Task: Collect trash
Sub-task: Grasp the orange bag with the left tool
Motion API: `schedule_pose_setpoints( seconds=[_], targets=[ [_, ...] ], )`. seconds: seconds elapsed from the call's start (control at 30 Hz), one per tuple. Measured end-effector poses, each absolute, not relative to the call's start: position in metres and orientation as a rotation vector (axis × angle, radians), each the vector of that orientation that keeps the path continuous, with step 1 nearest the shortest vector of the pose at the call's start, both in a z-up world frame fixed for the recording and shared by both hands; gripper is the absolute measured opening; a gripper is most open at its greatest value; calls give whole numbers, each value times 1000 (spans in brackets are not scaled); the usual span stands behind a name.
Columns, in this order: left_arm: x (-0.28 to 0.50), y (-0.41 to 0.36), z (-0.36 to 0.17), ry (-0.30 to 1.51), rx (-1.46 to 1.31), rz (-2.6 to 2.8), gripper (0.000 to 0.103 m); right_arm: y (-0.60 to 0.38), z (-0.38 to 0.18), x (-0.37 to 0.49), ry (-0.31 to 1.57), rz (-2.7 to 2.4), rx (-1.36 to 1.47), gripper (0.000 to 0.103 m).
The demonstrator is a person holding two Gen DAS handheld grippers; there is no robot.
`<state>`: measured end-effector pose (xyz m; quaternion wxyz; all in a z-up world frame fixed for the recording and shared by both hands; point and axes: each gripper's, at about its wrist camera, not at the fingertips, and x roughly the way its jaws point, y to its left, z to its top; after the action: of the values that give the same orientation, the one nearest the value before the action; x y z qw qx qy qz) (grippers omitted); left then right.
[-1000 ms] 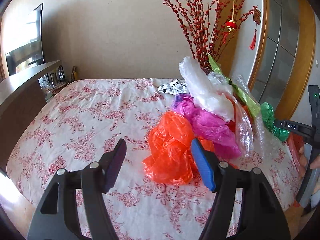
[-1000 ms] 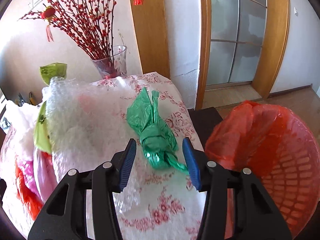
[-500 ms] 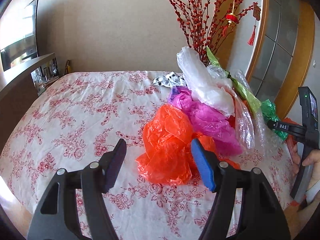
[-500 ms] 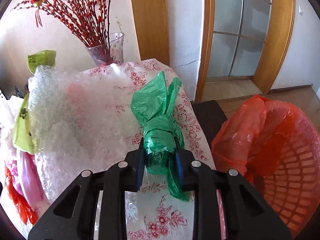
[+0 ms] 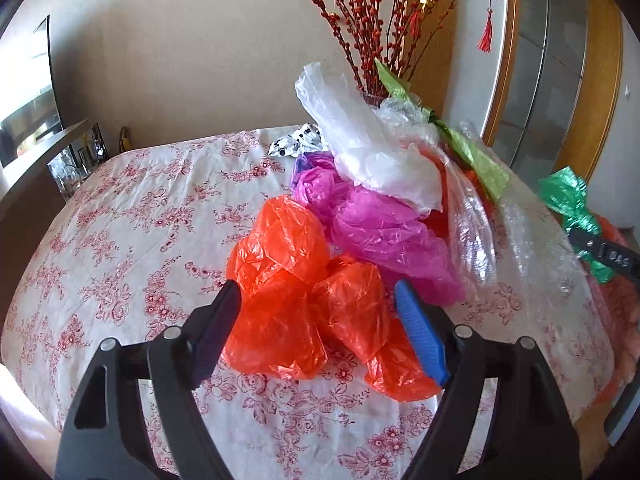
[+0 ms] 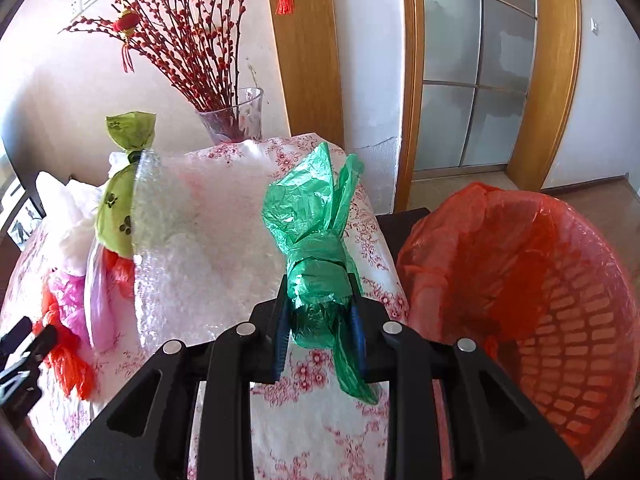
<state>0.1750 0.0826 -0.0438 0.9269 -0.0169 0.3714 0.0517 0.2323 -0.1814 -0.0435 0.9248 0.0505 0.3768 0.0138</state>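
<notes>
Right claw (image 6: 318,312) around green bag (image 6: 316,248)

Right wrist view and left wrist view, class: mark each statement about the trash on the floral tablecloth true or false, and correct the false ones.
1. The right gripper is shut on the crumpled green plastic bag. True.
2. The left gripper grips the crumpled orange plastic bag. False: its jaws are open, with the bag beyond them.
3. The red mesh plastic basket has a red liner. True.
4. The glass vase holds yellow flowers. False: red berry branches.
</notes>
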Motion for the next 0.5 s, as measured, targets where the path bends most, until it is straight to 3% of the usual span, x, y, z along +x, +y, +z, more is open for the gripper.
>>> schedule_pose_setpoints(
  seconds=[0.07,0.3,0.5],
  targets=[
    [181,81,-53,791,-27,129,77,-181,-41,231,770,35,109,26],
    [177,96,-59,800,-97,107,39,-194,-42,210,755,34,141,26],
    [173,105,-55,784,-107,100,36,-204,-50,206,769,31,169,26]
  ],
)
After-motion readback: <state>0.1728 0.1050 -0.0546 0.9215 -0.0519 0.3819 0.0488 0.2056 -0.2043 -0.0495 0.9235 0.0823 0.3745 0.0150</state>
